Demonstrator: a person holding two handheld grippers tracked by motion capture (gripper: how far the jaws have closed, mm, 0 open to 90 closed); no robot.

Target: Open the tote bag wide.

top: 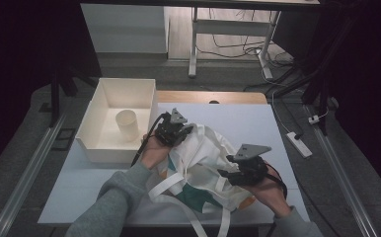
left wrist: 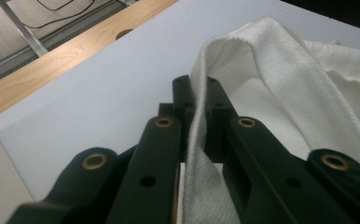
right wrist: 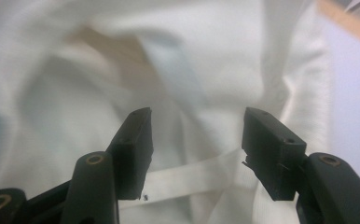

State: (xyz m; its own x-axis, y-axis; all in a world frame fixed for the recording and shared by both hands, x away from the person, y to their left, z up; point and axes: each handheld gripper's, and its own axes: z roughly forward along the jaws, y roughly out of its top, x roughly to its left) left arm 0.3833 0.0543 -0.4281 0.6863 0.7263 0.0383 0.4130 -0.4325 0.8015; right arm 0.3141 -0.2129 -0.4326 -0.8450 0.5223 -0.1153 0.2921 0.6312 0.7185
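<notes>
The desk (top: 238,123) is a white sheet laid over a wooden top, and every place below is given from the white cloth bag (top: 203,163) that lies crumpled on the near half of it. To the left of the bag and further back stands an open cream box (top: 97,136), with a pale cup (top: 127,124) upright inside it. The bag itself is white with a teal patch and a bit of orange at its near edge, and its long white straps (top: 166,185) trail off its near side toward the desk's front edge.

At the bag's upper left edge sits the left claw (top: 178,129), its jaws pressed together on the bag's hem: in the left gripper view the woven hem (left wrist: 194,140) runs up between the two black jaws and is pinched there. At the bag's right side sits the right claw (top: 228,173), jaws standing apart, facing the cloth. In the right gripper view the cloth is blurred, but a strap seems to cross just behind the jaws, with nothing gripped between them.
</notes>
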